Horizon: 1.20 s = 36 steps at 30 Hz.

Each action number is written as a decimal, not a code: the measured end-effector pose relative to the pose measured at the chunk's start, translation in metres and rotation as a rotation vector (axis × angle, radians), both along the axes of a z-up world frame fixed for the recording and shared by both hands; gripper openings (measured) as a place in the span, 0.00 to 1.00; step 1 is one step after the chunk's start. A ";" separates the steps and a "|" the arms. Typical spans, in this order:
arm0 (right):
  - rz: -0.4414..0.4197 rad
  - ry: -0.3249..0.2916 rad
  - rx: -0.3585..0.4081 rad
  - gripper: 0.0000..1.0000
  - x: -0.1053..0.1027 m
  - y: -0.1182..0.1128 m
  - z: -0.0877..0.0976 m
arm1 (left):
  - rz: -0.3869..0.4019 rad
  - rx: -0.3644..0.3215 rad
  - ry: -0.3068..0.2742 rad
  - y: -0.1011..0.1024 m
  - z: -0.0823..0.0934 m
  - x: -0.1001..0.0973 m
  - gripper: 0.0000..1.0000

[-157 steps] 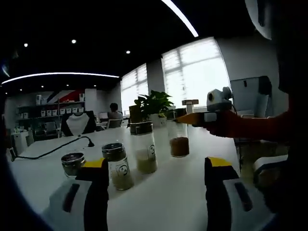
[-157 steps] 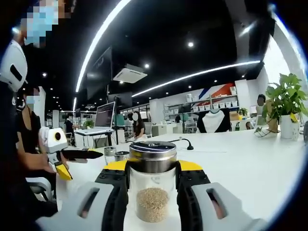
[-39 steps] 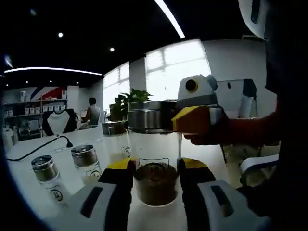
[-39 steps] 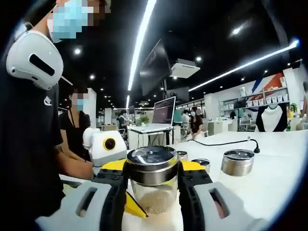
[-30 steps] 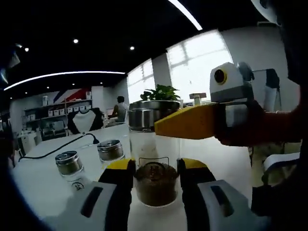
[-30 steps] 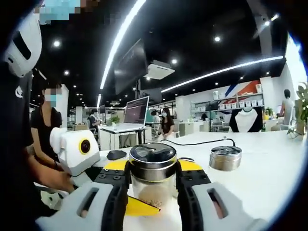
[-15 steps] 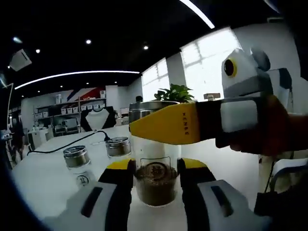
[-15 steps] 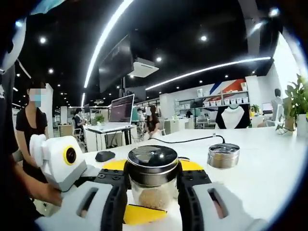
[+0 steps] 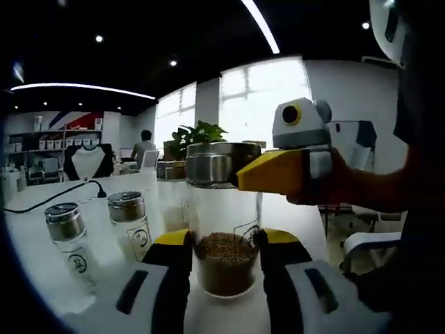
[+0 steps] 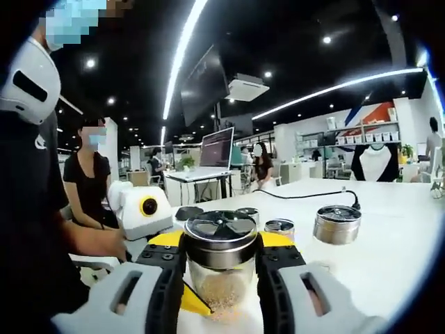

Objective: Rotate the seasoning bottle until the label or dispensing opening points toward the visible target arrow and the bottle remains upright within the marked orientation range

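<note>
A glass seasoning bottle [image 9: 224, 254] with brown grains and a steel lid [image 9: 221, 164] stands upright on the white table [image 9: 139, 275]. My left gripper [image 9: 224, 245] is shut on its glass body. My right gripper [image 9: 241, 174] comes in from the right, and its yellow finger [image 9: 272, 171] presses the lid's side. In the right gripper view the same lid [image 10: 220, 239] sits between the jaws of my right gripper [image 10: 220, 252], which is shut on it. One yellow finger [image 10: 195, 304] of the left gripper shows low beside the glass. A faint label outline [image 9: 243, 231] faces front-right.
Two smaller steel-capped bottles [image 9: 131, 217] [image 9: 68, 235] stand left of the held one, and another [image 9: 170, 195] behind it. Those spare bottles [image 10: 337, 223] [image 10: 280, 227] also show in the right gripper view. A black cable [image 10: 306, 197] crosses the table. A person [image 10: 87, 191] sits nearby.
Both views have swung round with the hands. In the left gripper view the right gripper's yellow finger went from across the lid's front to its right side, and the label outline shifted right.
</note>
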State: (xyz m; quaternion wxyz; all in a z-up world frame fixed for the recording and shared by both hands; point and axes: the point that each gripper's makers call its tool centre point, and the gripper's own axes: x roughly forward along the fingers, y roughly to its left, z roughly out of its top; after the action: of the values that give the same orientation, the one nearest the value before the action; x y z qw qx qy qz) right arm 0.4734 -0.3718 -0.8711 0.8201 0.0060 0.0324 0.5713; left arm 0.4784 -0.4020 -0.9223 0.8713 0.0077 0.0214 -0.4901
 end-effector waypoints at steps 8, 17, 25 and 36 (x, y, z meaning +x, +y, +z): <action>-0.077 0.037 0.061 0.39 0.008 0.005 0.003 | 0.201 0.083 -0.076 0.011 0.003 0.011 0.40; -0.231 0.028 0.022 0.38 0.020 0.012 -0.004 | 0.323 0.025 -0.011 0.018 -0.002 0.017 0.40; -0.220 -0.083 -0.040 0.37 0.020 0.001 0.002 | 0.217 -0.040 -0.014 0.006 0.006 0.017 0.40; -0.264 0.020 0.038 0.37 0.032 -0.036 0.007 | 0.169 -0.019 -0.020 0.012 0.003 0.010 0.43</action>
State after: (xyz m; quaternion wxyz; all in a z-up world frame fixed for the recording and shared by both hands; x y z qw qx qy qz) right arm 0.5058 -0.4078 -0.8636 0.8874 0.0317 0.0288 0.4589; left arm 0.4888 -0.3902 -0.9196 0.9098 0.0024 0.0088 -0.4149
